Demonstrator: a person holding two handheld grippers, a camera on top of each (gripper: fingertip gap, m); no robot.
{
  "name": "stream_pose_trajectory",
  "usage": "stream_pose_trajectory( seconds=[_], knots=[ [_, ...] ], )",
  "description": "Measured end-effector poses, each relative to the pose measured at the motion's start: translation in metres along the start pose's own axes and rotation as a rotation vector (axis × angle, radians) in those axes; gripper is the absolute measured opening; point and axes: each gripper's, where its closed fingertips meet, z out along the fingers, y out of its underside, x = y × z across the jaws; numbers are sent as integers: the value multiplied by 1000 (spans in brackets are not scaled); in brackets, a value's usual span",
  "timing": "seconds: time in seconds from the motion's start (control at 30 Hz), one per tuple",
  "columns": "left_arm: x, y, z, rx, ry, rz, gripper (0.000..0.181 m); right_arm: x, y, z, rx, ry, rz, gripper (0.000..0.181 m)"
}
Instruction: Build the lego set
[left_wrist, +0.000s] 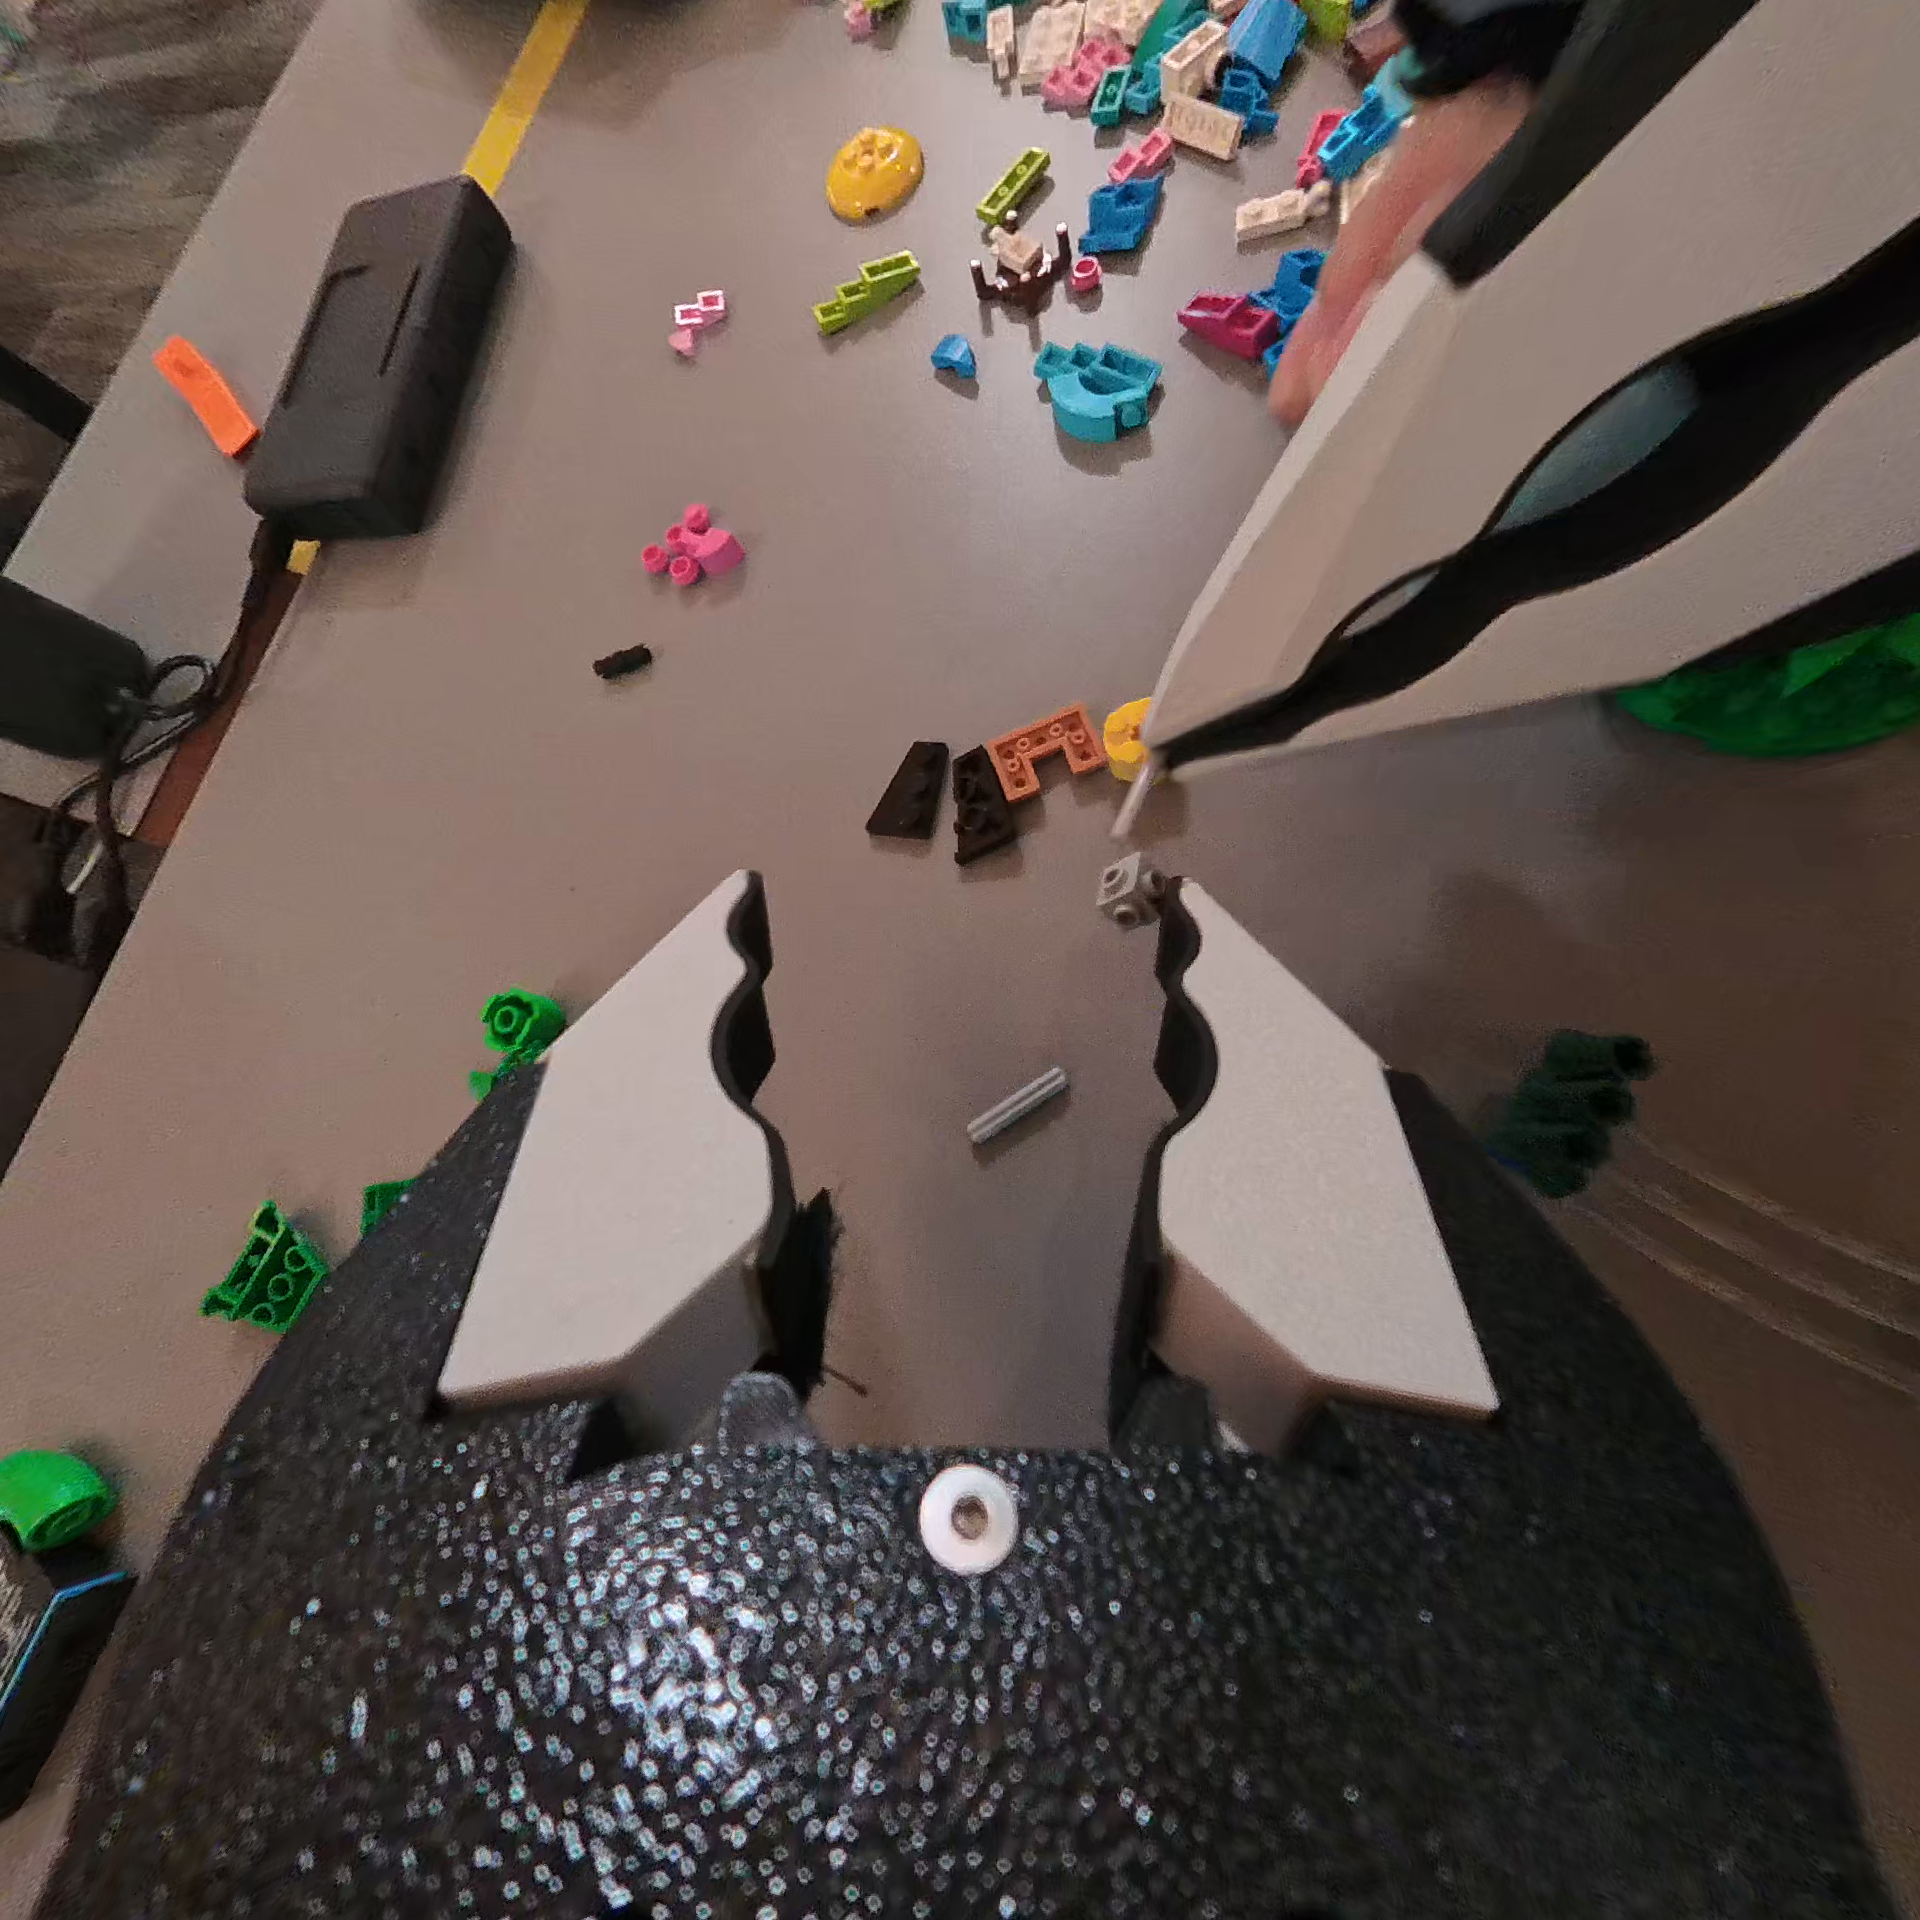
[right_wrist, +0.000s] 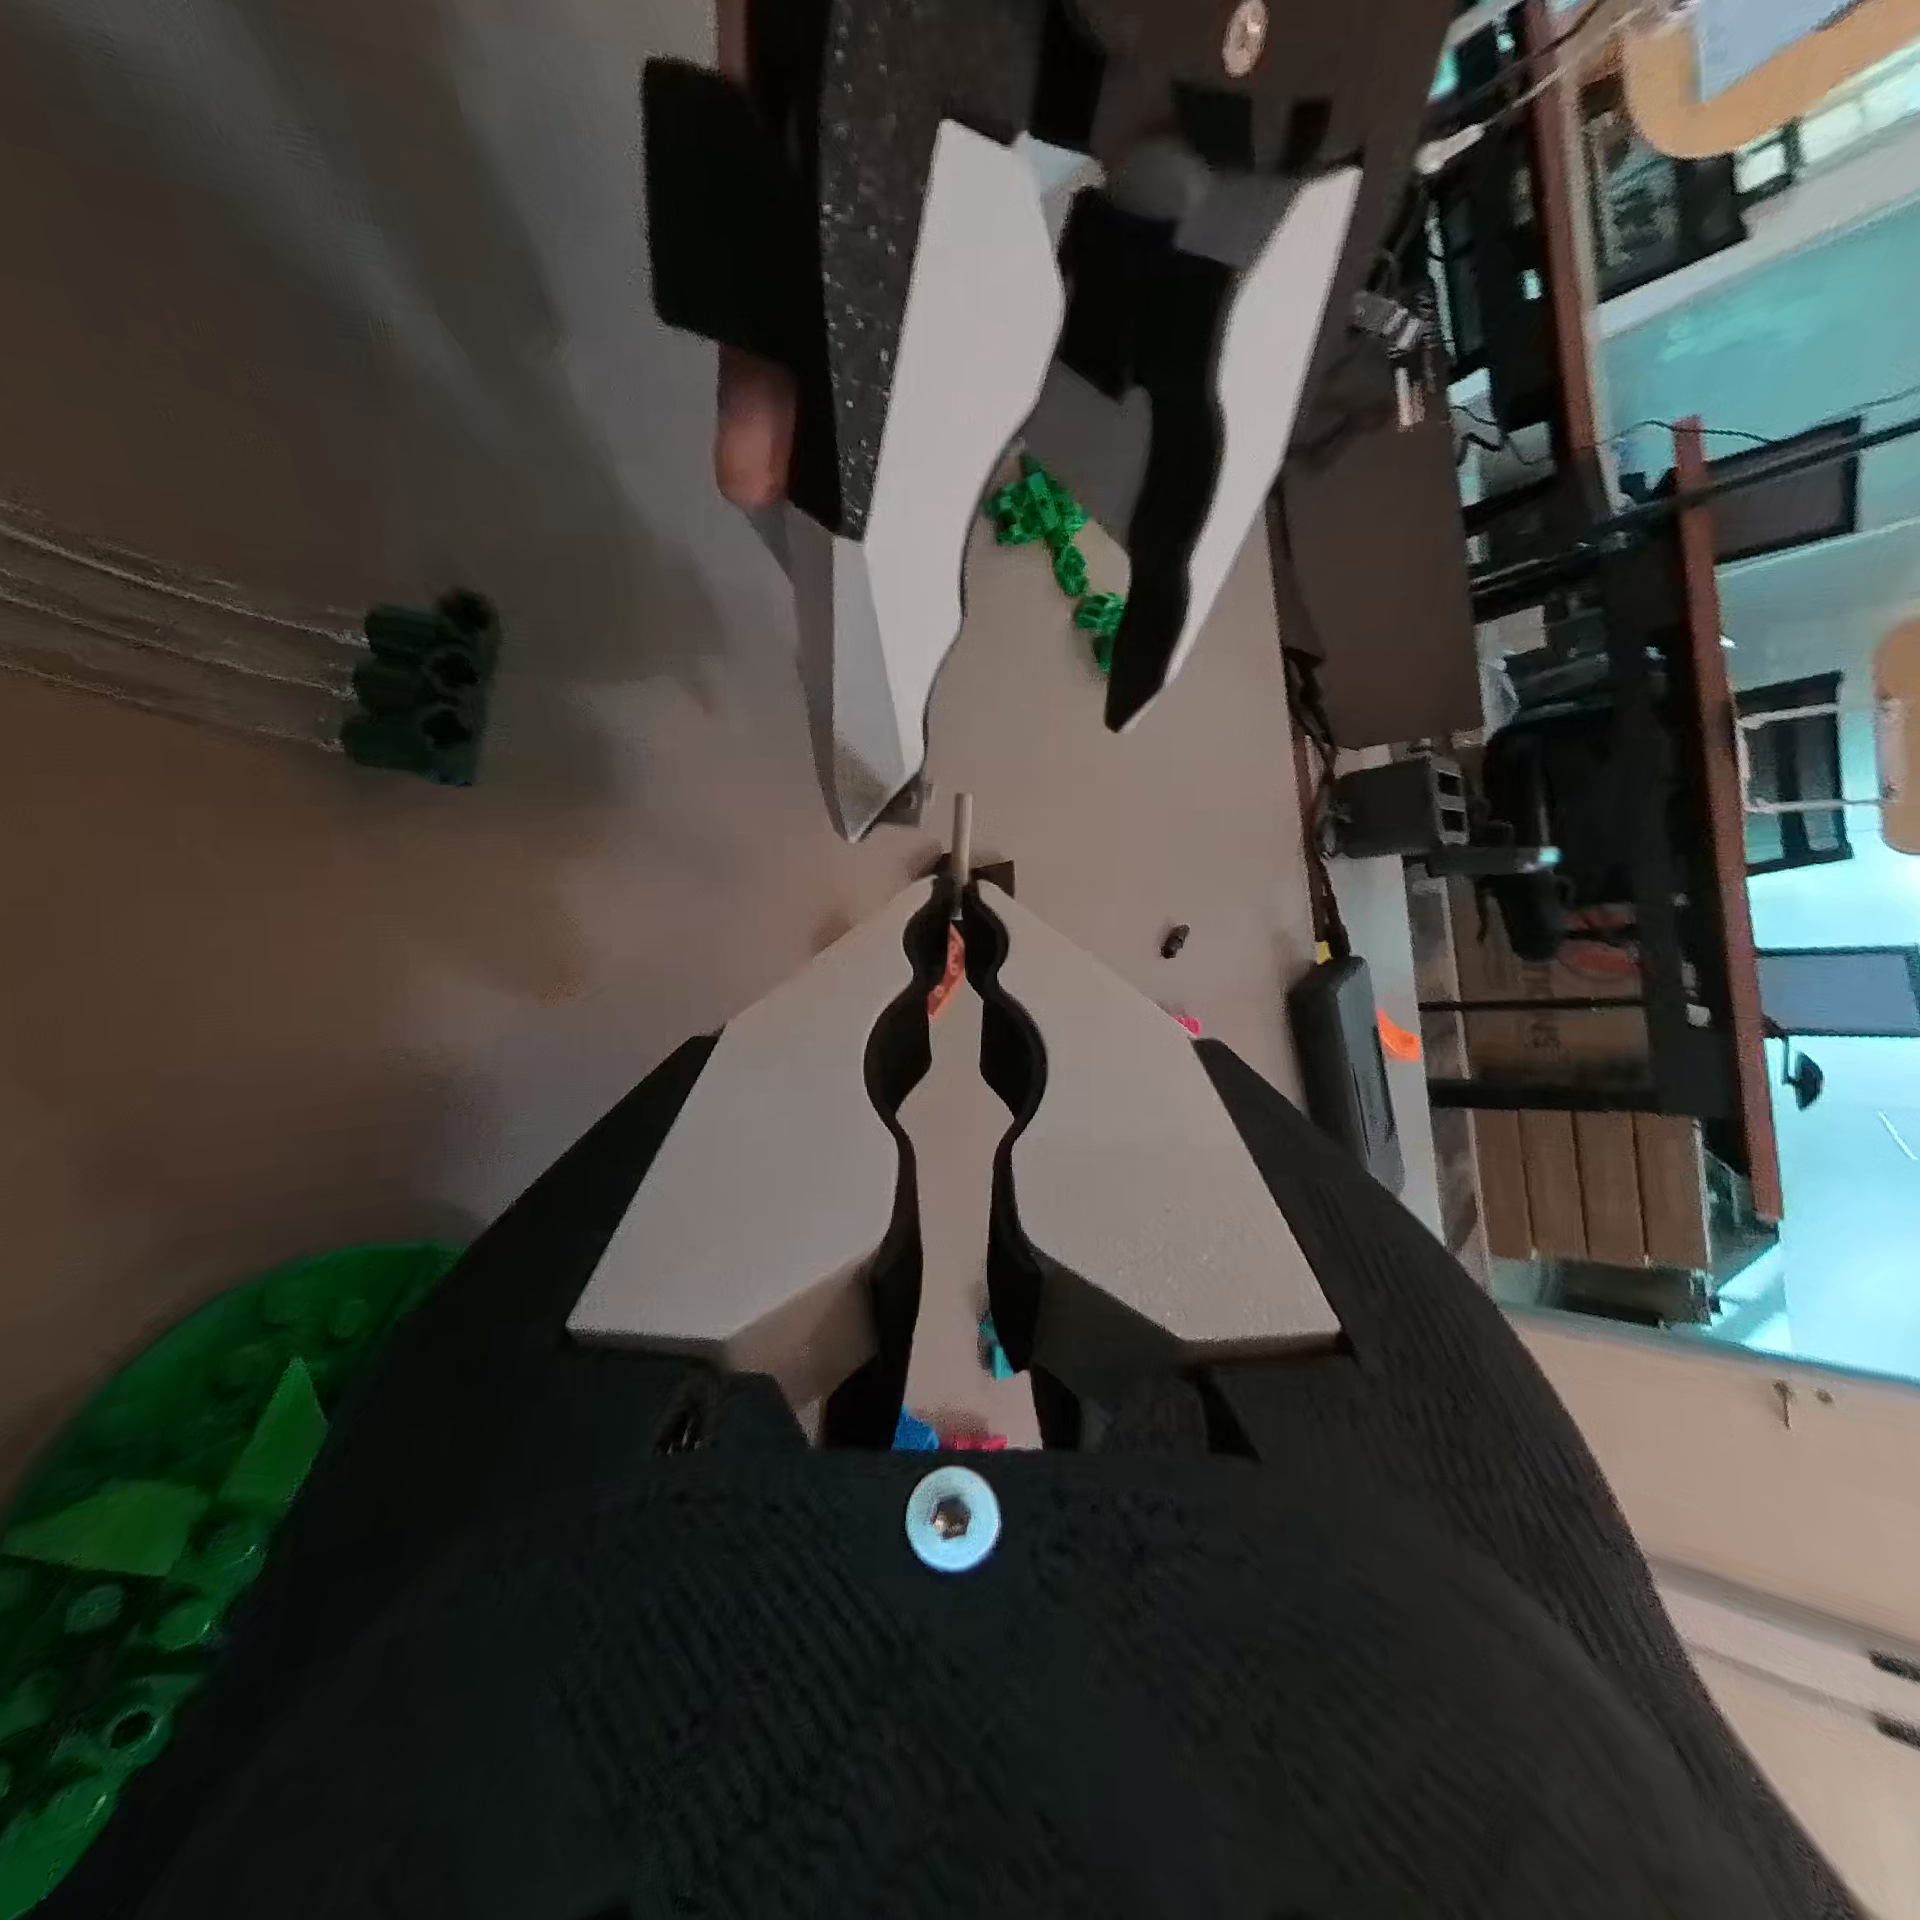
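Thin pale rod (right_wrist: 962, 836) pinched at the tip of the right gripper (right_wrist: 956, 894), jaws pressed together on it, held above the grey table (left_wrist: 520, 831). Left gripper (left_wrist: 966, 904) jaws spread, empty; small grey brick (left_wrist: 1130, 890) just beside its right fingertip, grey axle (left_wrist: 1018, 1107) lying between the fingers. Black wedge plates (left_wrist: 940, 802), orange bracket plate (left_wrist: 1049, 753) near. Loose brick pile (left_wrist: 1164, 73) and black case (left_wrist: 379, 358) farther off.
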Motion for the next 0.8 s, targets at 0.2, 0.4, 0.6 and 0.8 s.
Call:
stream_pose_trajectory(
  seconds=[0.2,0.4,0.6,0.8],
  knots=[
    [2,-5,3,26,26,-7,72,-4,13,10,-67,-32,-59,1],
    [1,-4,8,14,24,4,71,-5,0,7,-3,-39,-71,1],
    [-8,2,1,3,-3,-18,75,1,2,10,-7,-25,-49,1],
    [-7,7,-38,69,11,-171,75,29,8,-32,19,83,65,1]
  ],
)
